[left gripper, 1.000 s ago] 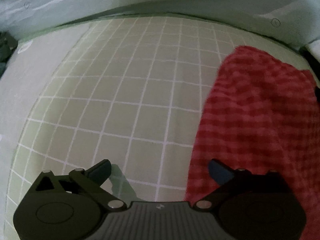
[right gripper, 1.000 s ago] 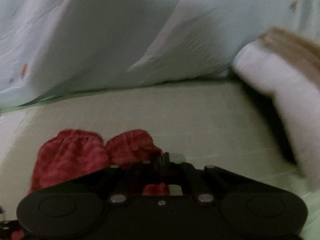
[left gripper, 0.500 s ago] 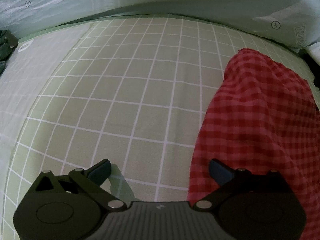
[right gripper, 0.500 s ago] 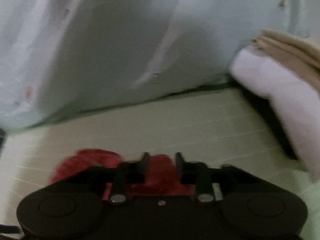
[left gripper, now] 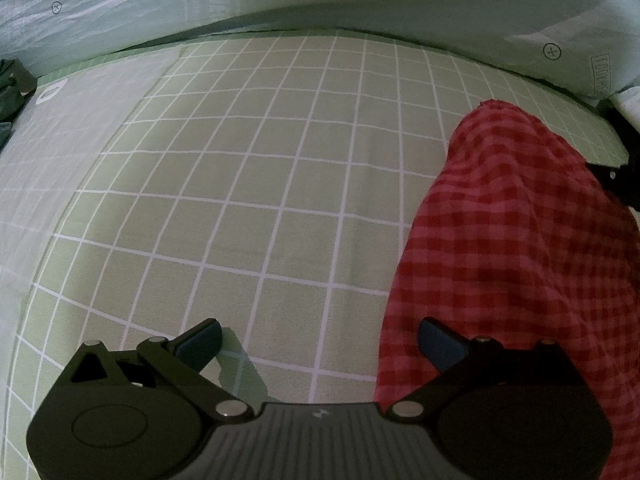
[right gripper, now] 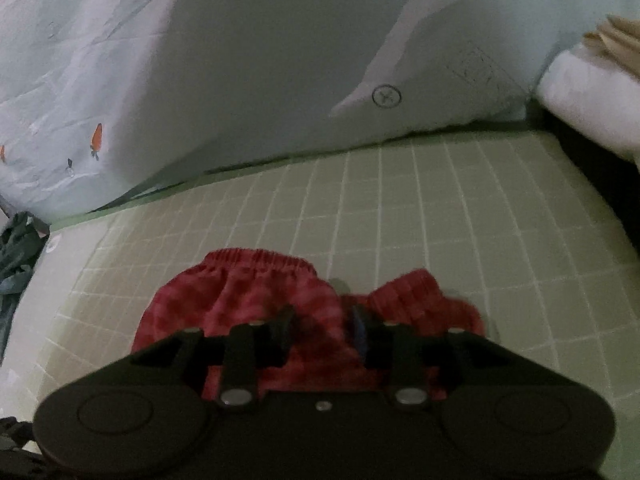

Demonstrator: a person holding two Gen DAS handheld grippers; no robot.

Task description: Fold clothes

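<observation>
A red checked garment (left gripper: 520, 240) lies on the green grid mat (left gripper: 260, 160), filling the right side of the left wrist view. My left gripper (left gripper: 320, 340) is open low over the mat, its right finger (left gripper: 440, 340) over the garment's left edge and its left finger over bare mat. In the right wrist view the same garment (right gripper: 248, 296) lies bunched, its elastic waistband (right gripper: 256, 258) turned to the far side. My right gripper (right gripper: 322, 322) hovers just above it, open by a narrow gap, with cloth showing below the gap and nothing pinched.
Pale printed bedding (right gripper: 240, 80) rises along the mat's far edge. A white folded pile (right gripper: 592, 92) sits at the far right. Dark green cloth (right gripper: 16, 248) lies off the mat's left side. The mat (right gripper: 440, 220) is bare beyond the garment.
My right gripper went from shut on the red cloth to open and let it drop onto the mat. The left gripper has hardly moved.
</observation>
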